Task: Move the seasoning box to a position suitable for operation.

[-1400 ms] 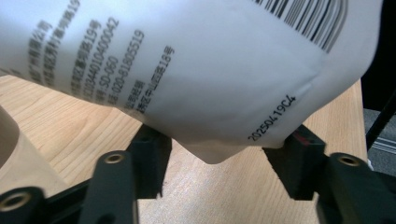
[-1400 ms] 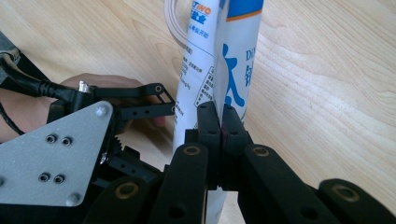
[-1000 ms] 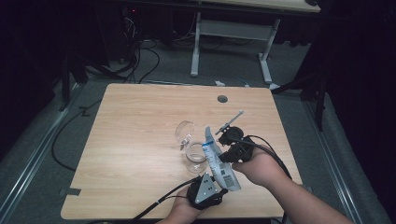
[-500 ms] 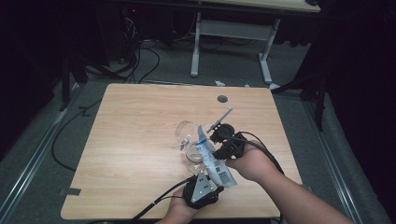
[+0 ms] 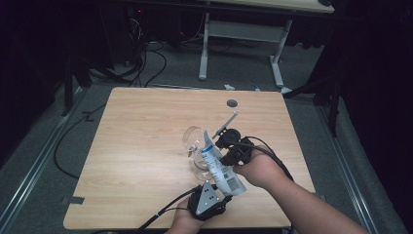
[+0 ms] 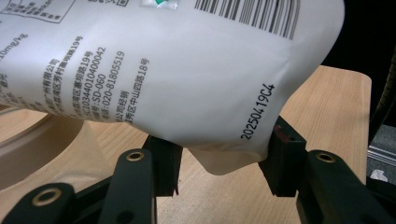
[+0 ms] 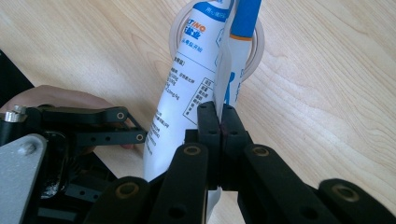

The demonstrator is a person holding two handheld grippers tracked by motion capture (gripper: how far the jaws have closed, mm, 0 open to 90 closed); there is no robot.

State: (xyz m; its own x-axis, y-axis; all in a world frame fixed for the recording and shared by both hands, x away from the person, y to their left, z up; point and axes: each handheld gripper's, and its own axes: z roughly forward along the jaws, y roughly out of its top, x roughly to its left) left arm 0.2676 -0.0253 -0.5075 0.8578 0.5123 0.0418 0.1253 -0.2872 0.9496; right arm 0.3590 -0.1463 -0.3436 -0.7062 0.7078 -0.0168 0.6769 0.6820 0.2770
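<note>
A white pouch (image 5: 219, 163) with blue print and a barcode is held tilted over a clear glass (image 5: 198, 163) near the table's front middle. My right gripper (image 5: 225, 157) is shut on the pouch's side seam; the right gripper view shows its jaws (image 7: 219, 114) pinched together on that seam, with the pouch (image 7: 187, 84) running up to the glass rim (image 7: 259, 44). My left gripper (image 5: 218, 192) holds the pouch's bottom end. In the left gripper view the pouch (image 6: 163, 70) bulges between the jaws (image 6: 219, 158), which press on both its sides.
The wooden table (image 5: 146, 122) has a round cable hole (image 5: 232, 103) at the back. A second rounded clear glass piece (image 5: 192, 136) sits just behind the glass. A thin grey rod (image 5: 226, 122) sticks up beside the right gripper. Cables trail off the front edge.
The right gripper and the pouch's upper end have shifted slightly left, toward the glass. The left gripper has stayed at the front edge.
</note>
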